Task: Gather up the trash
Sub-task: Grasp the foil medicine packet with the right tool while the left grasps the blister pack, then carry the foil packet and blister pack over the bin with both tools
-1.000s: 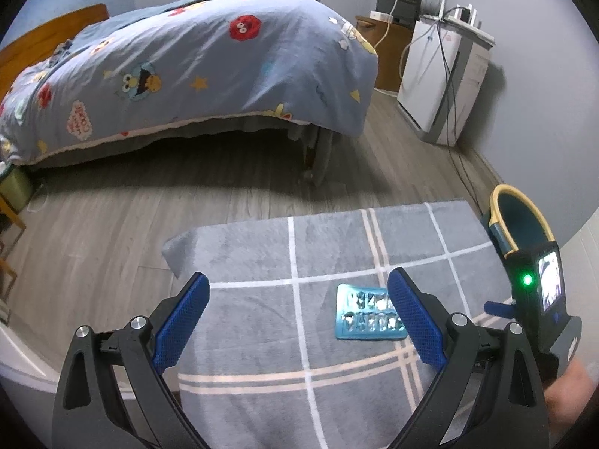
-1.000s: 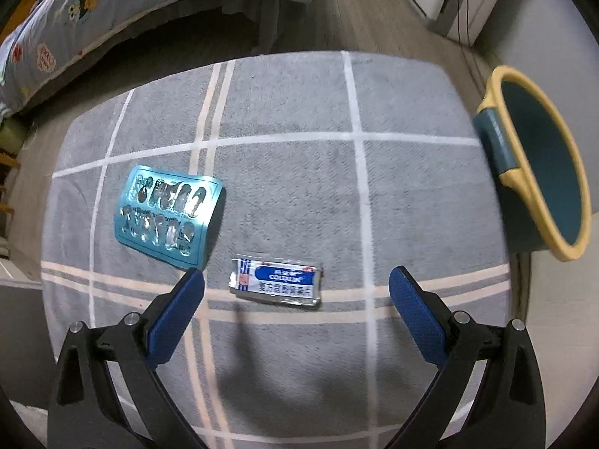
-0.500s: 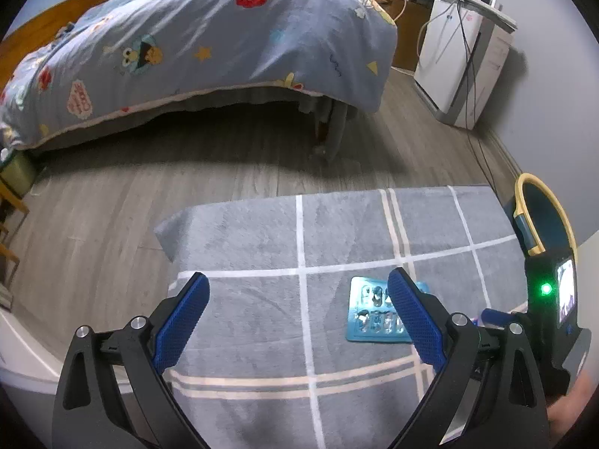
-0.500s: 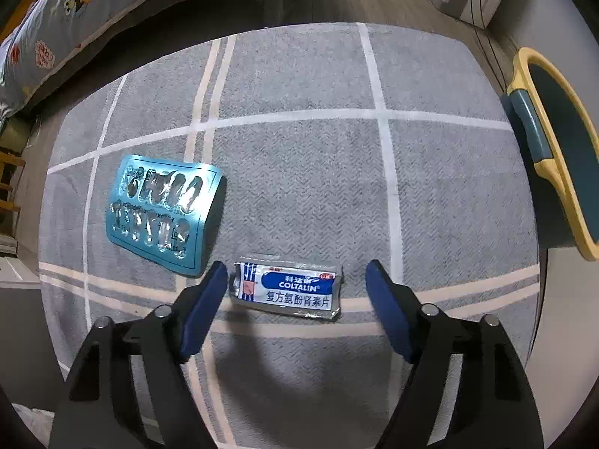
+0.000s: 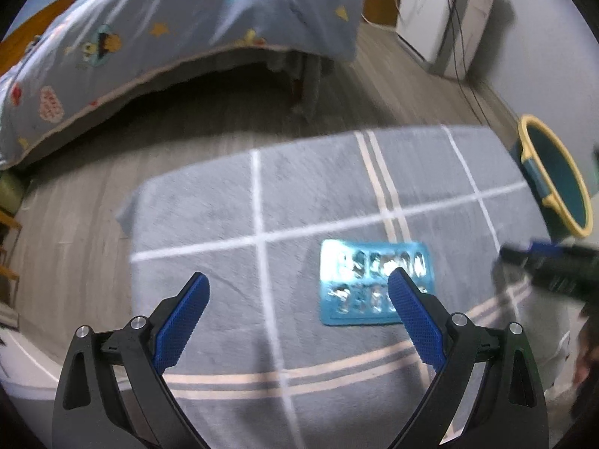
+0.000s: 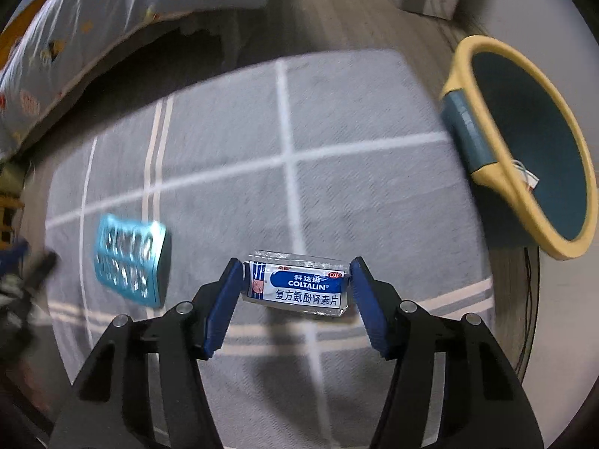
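Right gripper (image 6: 294, 280) pinches the COLTALIN packet (image 6: 299, 286); left gripper (image 5: 298, 297) hangs spread.

Left claw (image 5: 297, 288), black frame, blue ribbed pads, silver screws

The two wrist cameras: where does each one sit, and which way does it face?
Left wrist: sits behind the open left tongs, facing down-forward over the grey rug toward the bed.
Right wrist: behind the right tongs, which clamp the Coltalin packet; faces the rug.
Shared: teal blister pack, yellow-rimmed bin.
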Available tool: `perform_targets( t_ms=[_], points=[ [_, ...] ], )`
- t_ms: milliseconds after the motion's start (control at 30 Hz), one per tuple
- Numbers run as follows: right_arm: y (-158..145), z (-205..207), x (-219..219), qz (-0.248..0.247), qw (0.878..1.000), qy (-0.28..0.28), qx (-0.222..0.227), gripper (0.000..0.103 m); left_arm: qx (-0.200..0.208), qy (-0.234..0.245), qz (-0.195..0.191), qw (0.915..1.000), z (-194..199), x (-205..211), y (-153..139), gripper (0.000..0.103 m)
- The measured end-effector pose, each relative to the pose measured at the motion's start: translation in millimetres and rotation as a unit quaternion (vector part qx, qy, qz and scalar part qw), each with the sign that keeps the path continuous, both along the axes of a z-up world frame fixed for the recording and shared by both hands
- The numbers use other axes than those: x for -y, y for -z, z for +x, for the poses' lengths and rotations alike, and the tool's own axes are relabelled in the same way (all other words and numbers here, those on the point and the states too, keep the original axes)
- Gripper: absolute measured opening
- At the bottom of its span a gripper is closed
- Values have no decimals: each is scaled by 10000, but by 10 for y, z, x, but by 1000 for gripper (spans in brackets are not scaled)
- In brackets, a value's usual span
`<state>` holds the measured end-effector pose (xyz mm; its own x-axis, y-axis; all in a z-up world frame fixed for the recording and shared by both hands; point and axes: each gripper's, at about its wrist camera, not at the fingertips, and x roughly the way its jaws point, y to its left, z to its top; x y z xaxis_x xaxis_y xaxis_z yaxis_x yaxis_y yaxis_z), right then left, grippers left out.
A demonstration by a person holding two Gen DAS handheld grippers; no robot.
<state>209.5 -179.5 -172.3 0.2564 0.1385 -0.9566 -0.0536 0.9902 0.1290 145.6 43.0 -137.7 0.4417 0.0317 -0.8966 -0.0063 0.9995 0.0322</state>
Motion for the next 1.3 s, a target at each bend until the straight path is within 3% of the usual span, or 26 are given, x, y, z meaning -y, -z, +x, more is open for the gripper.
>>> perform_targets(
  t_ms=[167, 367, 700, 1300],
  points=[
    [-118, 82, 79, 185, 9996, 149, 125, 59, -182, 348, -5, 9992, 37, 260, 238, 95],
    [-124, 68, 183, 364, 9992, 184, 57, 59, -424, 364, -108, 9984, 103, 424, 478, 95],
    [-166, 91, 211, 589, 9982, 76, 24, 59, -446, 385, -333, 9977, 170, 510, 560, 95],
    [-223, 104, 145, 636, 9979, -20, 93, 59, -437, 732, -184, 9962, 201, 635, 539, 94]
  ],
)
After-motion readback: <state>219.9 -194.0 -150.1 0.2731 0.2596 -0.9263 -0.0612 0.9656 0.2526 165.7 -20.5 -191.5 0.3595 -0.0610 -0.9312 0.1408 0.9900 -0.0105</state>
